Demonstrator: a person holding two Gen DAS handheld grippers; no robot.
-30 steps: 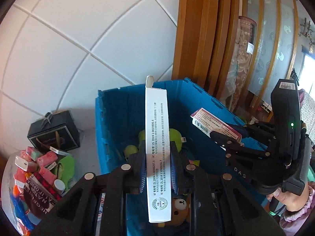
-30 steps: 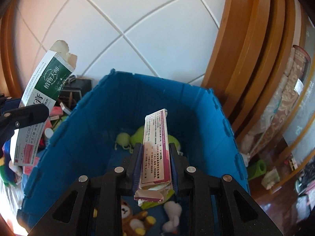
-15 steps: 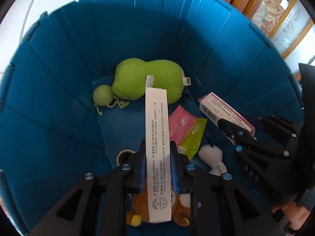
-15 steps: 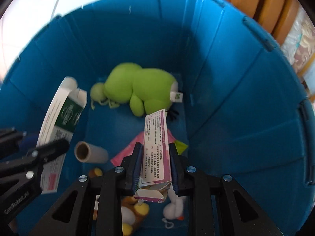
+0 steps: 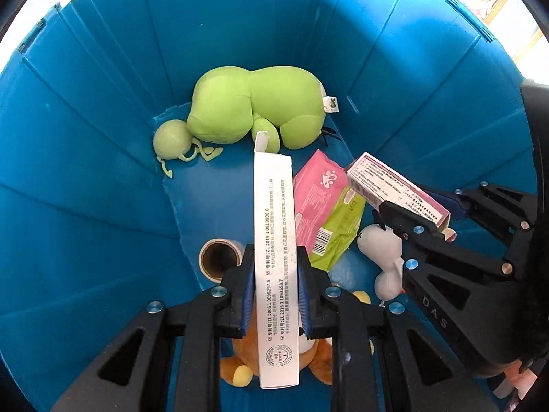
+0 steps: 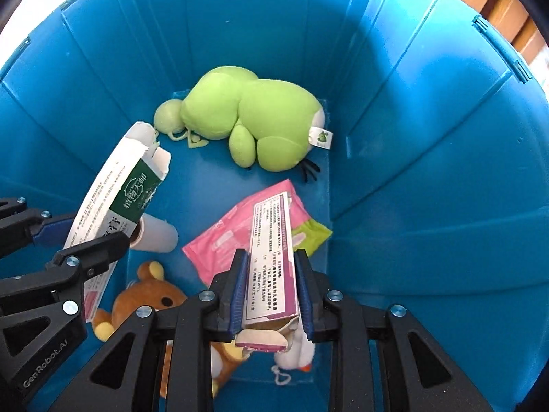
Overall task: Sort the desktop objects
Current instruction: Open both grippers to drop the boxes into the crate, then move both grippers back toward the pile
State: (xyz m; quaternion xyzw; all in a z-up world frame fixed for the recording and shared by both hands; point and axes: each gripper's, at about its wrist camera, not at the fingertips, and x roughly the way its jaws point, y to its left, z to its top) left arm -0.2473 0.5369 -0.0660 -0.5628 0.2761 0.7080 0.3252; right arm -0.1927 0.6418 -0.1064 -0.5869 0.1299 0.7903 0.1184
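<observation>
Both grippers are lowered inside a deep blue bin (image 5: 85, 137), which also fills the right wrist view (image 6: 429, 137). My left gripper (image 5: 276, 261) is shut on a long white and green box (image 5: 274, 226), seen from the side in the right wrist view (image 6: 120, 192). My right gripper (image 6: 271, 264) is shut on a pink and white box (image 6: 272, 250), which shows at the right of the left wrist view (image 5: 394, 185). Both boxes hang above the bin floor.
On the bin floor lie a green plush toy (image 5: 254, 103), a pink and green packet (image 5: 326, 206), a white roll (image 5: 218, 257), a brown bear plush (image 6: 144, 295) and a white plush (image 5: 384, 250). The bin walls rise on all sides.
Both grippers have moved from above the bin's rim down into it, each still holding its box. The floor objects now look closer.
</observation>
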